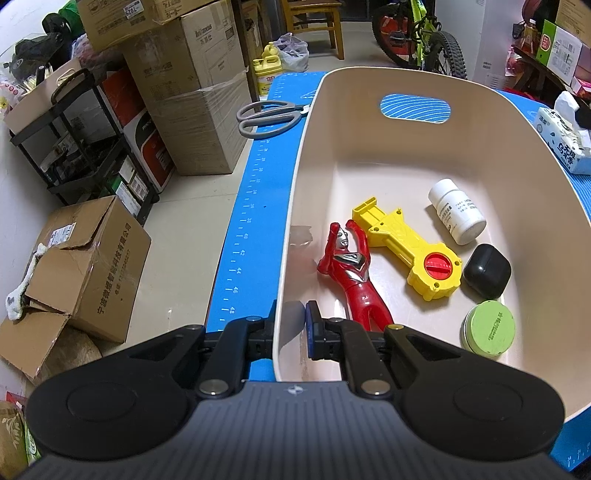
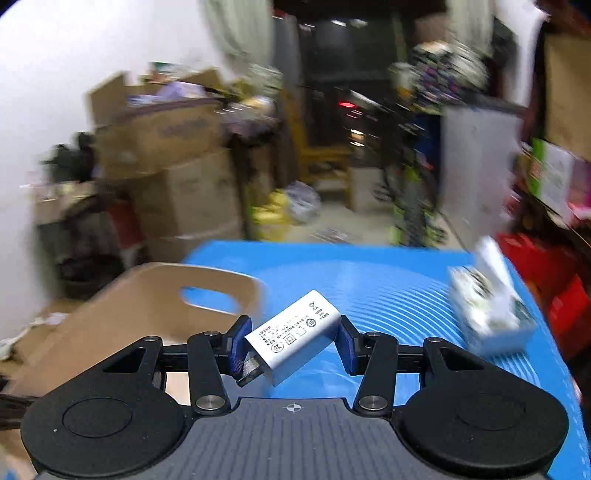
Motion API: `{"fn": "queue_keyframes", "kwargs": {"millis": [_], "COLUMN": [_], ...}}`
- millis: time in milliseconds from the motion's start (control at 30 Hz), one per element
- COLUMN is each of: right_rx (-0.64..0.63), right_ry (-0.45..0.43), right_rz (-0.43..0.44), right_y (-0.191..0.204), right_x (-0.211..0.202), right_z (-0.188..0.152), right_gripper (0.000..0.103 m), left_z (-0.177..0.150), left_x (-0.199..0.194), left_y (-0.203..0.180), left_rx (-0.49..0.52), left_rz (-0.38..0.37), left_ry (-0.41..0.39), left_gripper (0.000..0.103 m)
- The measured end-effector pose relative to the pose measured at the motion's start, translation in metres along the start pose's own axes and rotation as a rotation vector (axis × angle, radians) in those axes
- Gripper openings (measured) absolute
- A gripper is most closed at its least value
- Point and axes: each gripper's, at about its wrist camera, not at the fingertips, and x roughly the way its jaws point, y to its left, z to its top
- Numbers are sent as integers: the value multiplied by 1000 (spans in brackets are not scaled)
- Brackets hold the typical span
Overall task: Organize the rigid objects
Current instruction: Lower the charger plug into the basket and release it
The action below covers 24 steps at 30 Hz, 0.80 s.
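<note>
A beige bin (image 1: pixel 314 122) stands on the blue mat (image 1: pixel 255 192). In it lie a red hero figure (image 1: pixel 354 273), a yellow toy (image 1: pixel 410 243), a white bottle (image 1: pixel 456 210), a black case (image 1: pixel 487 271) and a green tin (image 1: pixel 489 328). My left gripper (image 1: pixel 290 325) is shut on the bin's near left wall, one finger inside and one outside. My right gripper (image 2: pixel 291 341) is shut on a white charger (image 2: pixel 291 338) held tilted above the mat, right of the bin (image 2: pixel 147 295).
Grey scissors (image 1: pixel 269 116) lie on the mat left of the bin's far end. A tissue pack (image 1: pixel 565 144) sits at the right, also in the right wrist view (image 2: pixel 491 310). Cardboard boxes (image 1: pixel 192 103), a black rack (image 1: pixel 81 147) and a bicycle (image 1: pixel 421 33) stand beyond the table.
</note>
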Motion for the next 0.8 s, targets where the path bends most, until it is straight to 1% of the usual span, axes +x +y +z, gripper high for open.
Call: {"fn": "queue_keyframes", "kwargs": {"millis": [133, 333, 467, 700, 767, 800], "right_rx": [-53, -111, -132, -183, -188, -205], "right_ry": [17, 76, 117, 244, 262, 256], "right_rz": [75, 120, 123, 94, 85, 81], "right_y": [33, 71, 86, 99, 101, 101], "right_x": [0, 14, 23, 47, 49, 48], "right_z": [2, -12, -20, -34, -40, -40], "right_gripper": [54, 54, 54, 54, 54, 54], "left_z": [0, -1, -1, -1, -1, -1], "left_x": [0, 0, 0, 0, -1, -1], "left_y": [0, 2, 2, 2, 2, 2], "left_rx": [-5, -9, -10, -8, -8, -8], "left_rz": [1, 2, 3, 3, 3, 3], "left_ry": [0, 0, 0, 0, -1, 0], "left_gripper": [14, 14, 14, 14, 14, 14]}}
